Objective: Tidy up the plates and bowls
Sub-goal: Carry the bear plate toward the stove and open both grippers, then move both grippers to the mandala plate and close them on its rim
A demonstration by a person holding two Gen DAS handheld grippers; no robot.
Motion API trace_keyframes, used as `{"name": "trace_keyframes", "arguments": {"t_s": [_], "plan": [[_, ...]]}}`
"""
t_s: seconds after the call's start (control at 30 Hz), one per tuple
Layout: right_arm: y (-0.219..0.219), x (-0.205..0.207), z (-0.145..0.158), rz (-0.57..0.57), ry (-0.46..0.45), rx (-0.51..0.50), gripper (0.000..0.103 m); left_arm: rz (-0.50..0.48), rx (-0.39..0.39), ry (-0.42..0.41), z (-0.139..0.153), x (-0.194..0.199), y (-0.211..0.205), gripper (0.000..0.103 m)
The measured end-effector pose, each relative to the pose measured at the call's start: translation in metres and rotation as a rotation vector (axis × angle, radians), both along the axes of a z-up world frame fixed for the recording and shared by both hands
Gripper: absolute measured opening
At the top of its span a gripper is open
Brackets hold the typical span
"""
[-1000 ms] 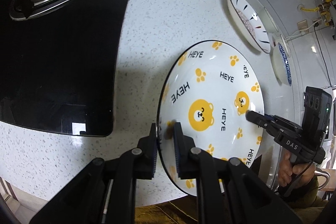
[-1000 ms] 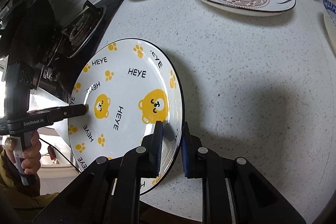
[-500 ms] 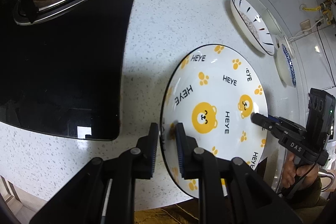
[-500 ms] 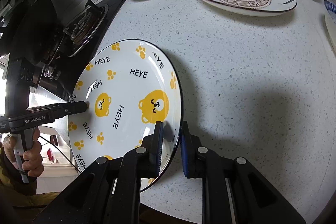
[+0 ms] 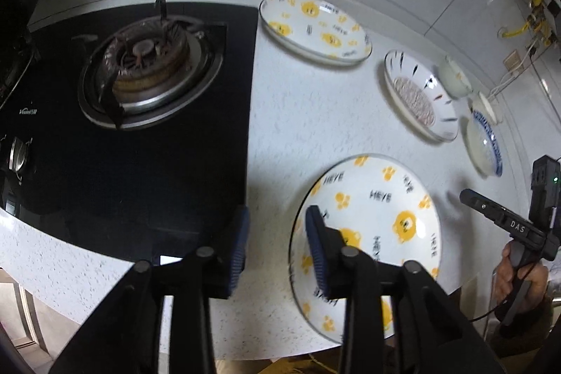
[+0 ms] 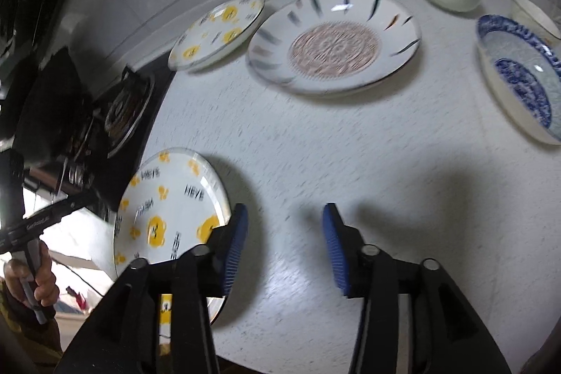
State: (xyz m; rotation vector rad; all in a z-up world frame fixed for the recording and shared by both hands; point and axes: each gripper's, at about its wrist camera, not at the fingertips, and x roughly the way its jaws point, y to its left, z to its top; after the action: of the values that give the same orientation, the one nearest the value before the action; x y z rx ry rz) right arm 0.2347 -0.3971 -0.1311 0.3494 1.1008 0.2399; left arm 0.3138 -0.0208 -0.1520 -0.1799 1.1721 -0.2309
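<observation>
The speckled surface (image 6: 350, 163) carries everything. Your bear plate (image 5: 378, 226) lies flat at its near edge, released. Both left gripper (image 5: 277, 247) and right gripper (image 6: 284, 247) have jaws apart, empty. Next, likely fetch the matching bear plate (image 5: 315, 27) for stacking.

Speckled counter (image 6: 350, 163) under plates (image 6: 333, 44), bowls (image 6: 519, 76), hob (image 5: 140, 128)

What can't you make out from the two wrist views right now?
- Near bear plate: its near rim is hidden by gripper fingers in both views.
- Small bowl, right wrist view: cut off by the picture's edge.
- Stove knob markings, left wrist view: too small.
</observation>
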Motion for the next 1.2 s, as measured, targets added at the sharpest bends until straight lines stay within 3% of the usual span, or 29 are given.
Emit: {"name": "trace_keyframes", "arguments": {"t_s": [0.13,0.23,0.37,0.57,0.9,1.13,1.2], "plan": [[-0.030,0.020,0.011,-0.050,-0.042,0.027,0.068,-0.017,-0.069,-0.006,0.011,0.017,-0.014,0.057],[-0.044,0.039,0.018,-0.047,-0.060,0.037,0.071,-0.044,-0.176,0.029,0.011,0.035,-0.027,0.065],[-0.061,0.069,0.023,-0.041,-0.079,0.033,0.072,-0.099,-0.232,0.045,0.014,0.056,-0.059,0.066],[-0.072,0.120,0.027,0.000,-0.094,-0.002,0.072,-0.107,-0.228,0.079,0.001,0.096,-0.100,0.066],[-0.088,0.186,-0.012,0.022,0.062,-0.042,0.072,-0.069,-0.240,0.154,-0.051,0.155,-0.146,0.066],[-0.082,0.202,-0.025,0.065,0.094,-0.077,0.071,-0.035,-0.249,0.166,-0.070,0.182,-0.159,0.064],[-0.080,0.204,-0.029,0.076,0.107,-0.057,0.063,-0.023,-0.265,0.185,-0.076,0.188,-0.161,0.064]]}}
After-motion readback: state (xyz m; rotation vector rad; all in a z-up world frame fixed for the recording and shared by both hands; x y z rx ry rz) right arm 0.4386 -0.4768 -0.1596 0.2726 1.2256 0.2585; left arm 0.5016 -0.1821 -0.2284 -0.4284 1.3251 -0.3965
